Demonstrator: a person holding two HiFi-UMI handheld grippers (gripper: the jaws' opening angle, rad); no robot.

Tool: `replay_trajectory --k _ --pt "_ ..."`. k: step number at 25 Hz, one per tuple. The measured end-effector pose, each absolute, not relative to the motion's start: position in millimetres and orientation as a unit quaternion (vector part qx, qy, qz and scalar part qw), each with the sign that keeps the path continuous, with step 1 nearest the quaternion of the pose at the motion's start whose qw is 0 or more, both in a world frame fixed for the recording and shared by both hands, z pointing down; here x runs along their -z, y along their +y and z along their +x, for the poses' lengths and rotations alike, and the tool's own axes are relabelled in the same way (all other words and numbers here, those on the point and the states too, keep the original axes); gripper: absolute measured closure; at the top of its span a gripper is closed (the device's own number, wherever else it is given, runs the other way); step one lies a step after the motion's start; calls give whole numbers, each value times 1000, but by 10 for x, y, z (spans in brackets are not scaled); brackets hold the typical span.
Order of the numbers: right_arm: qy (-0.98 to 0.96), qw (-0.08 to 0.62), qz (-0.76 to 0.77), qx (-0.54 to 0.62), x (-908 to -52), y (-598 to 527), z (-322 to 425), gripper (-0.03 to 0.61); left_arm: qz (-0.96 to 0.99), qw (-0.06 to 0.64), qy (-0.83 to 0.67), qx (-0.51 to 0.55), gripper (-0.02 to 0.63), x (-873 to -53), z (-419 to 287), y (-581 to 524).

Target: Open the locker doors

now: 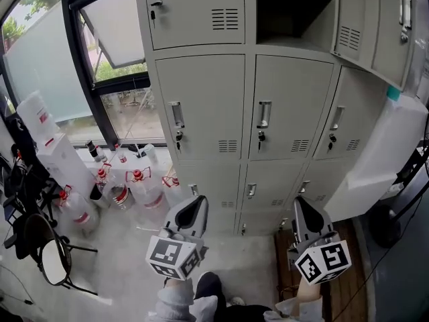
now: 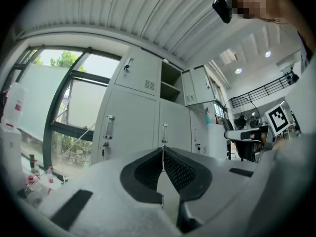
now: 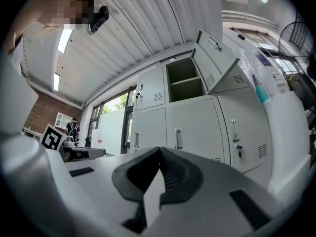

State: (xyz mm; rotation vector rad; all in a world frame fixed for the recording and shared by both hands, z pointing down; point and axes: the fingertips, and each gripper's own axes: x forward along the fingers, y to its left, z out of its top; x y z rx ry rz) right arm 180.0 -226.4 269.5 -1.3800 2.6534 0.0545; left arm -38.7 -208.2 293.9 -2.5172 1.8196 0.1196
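I judged the job barely started. On the pale grey steel locker bank point(image 1: 249, 45), only the top middle compartment point(image 1: 291, 9) stood open, its grey vented door point(image 1: 352, 22) swung out to the right. I couldn't tell whether the compartment behind that swung door was open or shut. The top left door point(image 1: 194, 12) was shut. So were all three doors of the middle row, left point(image 1: 201, 106), centre point(image 1: 288, 106) and right point(image 1: 352, 113), each with its metal pull handle untouched. The lower row of smaller doors point(image 1: 268, 183) looked closed too.

The left gripper point(image 1: 196, 205) had its ribbed black jaws pressed together on nothing. The right gripper point(image 1: 299, 205) was likewise closed and empty. Both hung low in front of me, tips toward the lockers but well apart from any handle. By my reckoning, nearly every door remained to be opened, and the middle row looked the nearest place to begin.
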Motion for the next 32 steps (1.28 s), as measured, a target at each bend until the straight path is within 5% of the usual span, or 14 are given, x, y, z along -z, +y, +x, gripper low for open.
replay_trajectory --k 32 --pt "929 13 -366 48 -3201 -3510 -897 578 -767 -51 639 -12 601 -3408 -2249 -3056"
